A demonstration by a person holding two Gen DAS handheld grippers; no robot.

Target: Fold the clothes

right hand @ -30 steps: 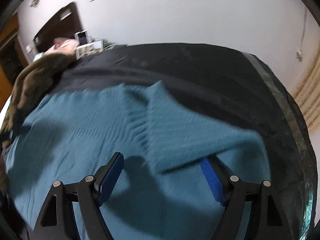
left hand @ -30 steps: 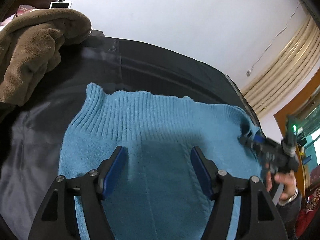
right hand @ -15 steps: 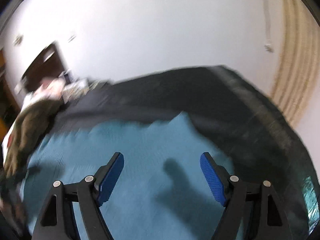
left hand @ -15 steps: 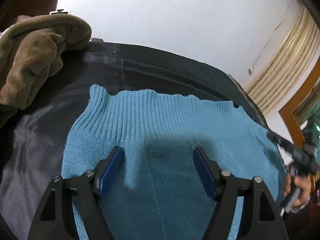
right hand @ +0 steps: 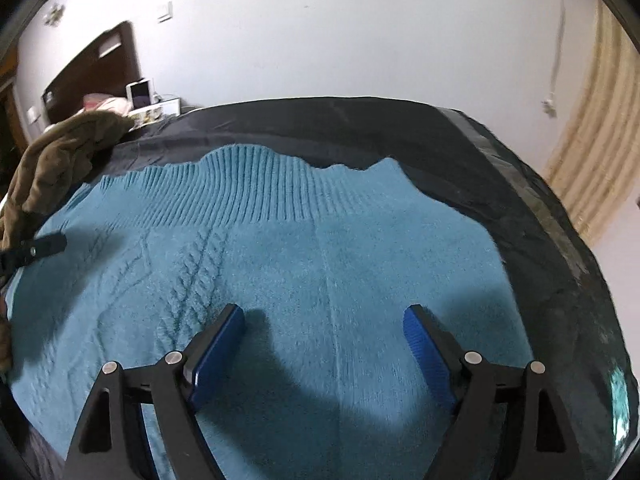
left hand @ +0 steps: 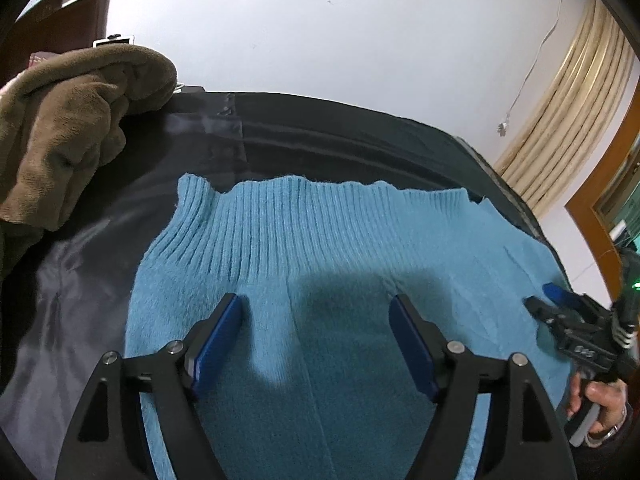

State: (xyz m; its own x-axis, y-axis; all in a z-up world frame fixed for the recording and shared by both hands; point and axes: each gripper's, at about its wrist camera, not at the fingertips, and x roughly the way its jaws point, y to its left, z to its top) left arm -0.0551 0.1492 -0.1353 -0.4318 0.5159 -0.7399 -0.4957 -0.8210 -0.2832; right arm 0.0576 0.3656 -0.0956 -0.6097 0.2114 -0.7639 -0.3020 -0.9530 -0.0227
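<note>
Centre of both views: blue sweater spread flat on black sheet.
Left gripper: jaws apart, just widened, empty.
Right gripper: jaws apart, just widened, empty.

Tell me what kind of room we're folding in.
Most likely a bedroom: a dark wooden headboard against the wall, beige curtains, and the blue sweater spread on a wide surface under a black cover.

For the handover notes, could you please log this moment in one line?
blue sweater: flat | left gripper: open, empty | right gripper: open, empty
</note>
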